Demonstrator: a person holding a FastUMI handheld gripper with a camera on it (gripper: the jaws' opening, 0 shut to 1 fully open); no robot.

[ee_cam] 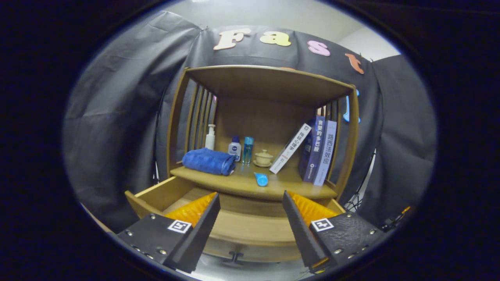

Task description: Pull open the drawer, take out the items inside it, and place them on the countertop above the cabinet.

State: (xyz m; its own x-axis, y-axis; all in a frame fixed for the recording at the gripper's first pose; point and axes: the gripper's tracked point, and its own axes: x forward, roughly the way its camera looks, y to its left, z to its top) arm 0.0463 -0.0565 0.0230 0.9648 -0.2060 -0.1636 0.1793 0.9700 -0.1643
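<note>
Gripper view — hand-held gripper [250, 212] spread wide, holding nothing, above the pulled-out drawer [156, 191] | blue tube [261, 179] on tabletop [297, 187] just beyond drawer — folded blue towel [209, 161] left of it

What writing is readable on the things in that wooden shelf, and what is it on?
"贪婪的多巴胺": spine of the dark blue book.
"路西法效应": spine of the pale purple book.
White leaning book: spine print too blurred to read.
Small white bottle: print too small.
The gripper is open, with its fingers over the open drawer.
</note>
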